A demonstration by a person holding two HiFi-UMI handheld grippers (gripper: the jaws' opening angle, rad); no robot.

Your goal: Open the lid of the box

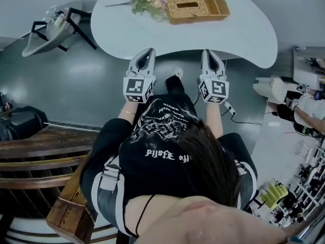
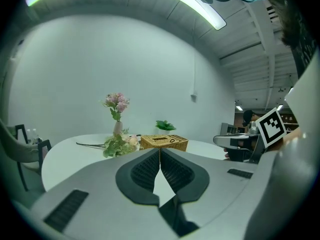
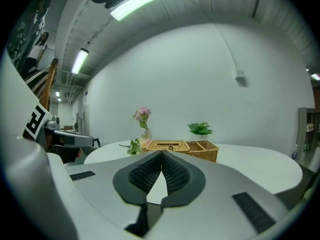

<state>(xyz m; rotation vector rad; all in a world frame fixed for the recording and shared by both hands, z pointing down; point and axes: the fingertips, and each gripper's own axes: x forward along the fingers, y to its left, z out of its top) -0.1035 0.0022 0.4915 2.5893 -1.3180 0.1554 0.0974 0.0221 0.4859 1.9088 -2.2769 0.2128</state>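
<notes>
A woven wicker box [image 1: 197,8] with a slotted lid lies at the far side of the white table [image 1: 238,34]; its lid is down. It also shows in the left gripper view, wicker box [image 2: 164,142], and the right gripper view, wicker box [image 3: 184,147]. My left gripper [image 1: 148,52] and right gripper [image 1: 208,53] hover side by side at the table's near edge, well short of the box. Both are shut with nothing between the tips, left gripper [image 2: 160,150], right gripper [image 3: 161,154].
Flowers lie on the table [image 1: 149,4] left of the box, with a small vase of pink flowers [image 2: 117,114] and a green plant [image 3: 200,129] behind. A grey chair [image 1: 51,32] stands at the left, wooden furniture [image 1: 45,156] near left, and a person [image 1: 310,111] at the right.
</notes>
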